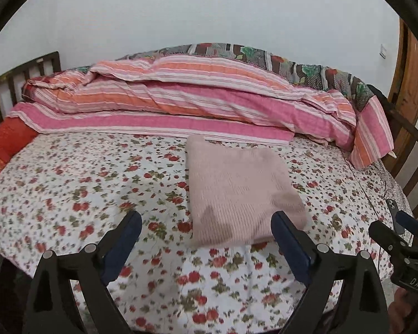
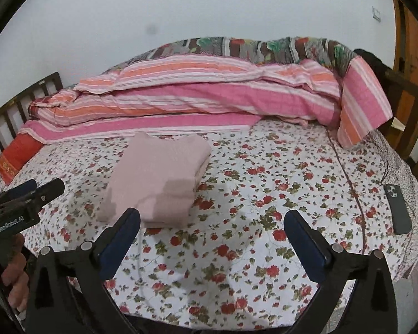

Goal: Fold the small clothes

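Fingers (image 1: 125, 239) with soft blue pads are spread wide on the left gripper (image 1: 206, 222) and right gripper (image 2: 211, 222), holding nothing. Just past them, a folded pink knit sweater (image 1: 237, 192) lies square on the flowery sheet (image 1: 83, 189). Far back sits a striped blanket (image 1: 195, 97).

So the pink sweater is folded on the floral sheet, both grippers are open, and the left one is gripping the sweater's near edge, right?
Not quite. The left gripper grips nothing: in the left wrist view its open fingers sit apart above the near edge of the pink sweater, no fabric between them. The sweater is folded on the floral sheet, and the right gripper is open too.
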Tool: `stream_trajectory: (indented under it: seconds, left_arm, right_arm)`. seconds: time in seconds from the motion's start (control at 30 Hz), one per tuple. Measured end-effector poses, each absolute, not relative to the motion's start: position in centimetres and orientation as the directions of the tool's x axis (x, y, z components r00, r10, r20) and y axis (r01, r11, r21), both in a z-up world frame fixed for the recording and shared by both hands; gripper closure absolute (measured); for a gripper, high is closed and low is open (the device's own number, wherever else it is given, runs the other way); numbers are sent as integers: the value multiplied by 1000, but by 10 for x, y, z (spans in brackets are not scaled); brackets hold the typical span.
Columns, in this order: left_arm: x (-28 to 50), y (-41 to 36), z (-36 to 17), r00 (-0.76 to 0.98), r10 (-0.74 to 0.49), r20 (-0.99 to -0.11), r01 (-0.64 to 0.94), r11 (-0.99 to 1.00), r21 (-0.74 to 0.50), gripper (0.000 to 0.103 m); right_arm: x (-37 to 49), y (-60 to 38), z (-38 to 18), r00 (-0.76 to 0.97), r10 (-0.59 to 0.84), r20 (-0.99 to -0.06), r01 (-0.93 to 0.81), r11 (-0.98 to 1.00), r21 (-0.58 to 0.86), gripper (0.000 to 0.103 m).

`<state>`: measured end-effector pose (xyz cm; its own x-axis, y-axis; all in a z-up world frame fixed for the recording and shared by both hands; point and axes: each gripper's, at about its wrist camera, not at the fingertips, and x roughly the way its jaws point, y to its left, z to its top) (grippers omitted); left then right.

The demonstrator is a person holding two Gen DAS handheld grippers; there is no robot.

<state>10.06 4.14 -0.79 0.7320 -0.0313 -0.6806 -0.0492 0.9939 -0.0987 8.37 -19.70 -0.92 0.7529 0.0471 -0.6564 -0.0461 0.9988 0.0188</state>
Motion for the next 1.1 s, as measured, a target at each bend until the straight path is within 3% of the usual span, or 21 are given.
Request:
stream_trajectory:
  seconds: [0.4,1.1]
  left_arm:
    - [63,32,11,751,5,-661,-47,998,-47,8]
    - [60,28,5,753,-1,-658,-55,996,-64,8]
  right_arm:
    - [55,-199,2,773,20,-634,-16,1000,12,2]
    - [43,-198,4,789,4,-614,-3,1000,2,1]
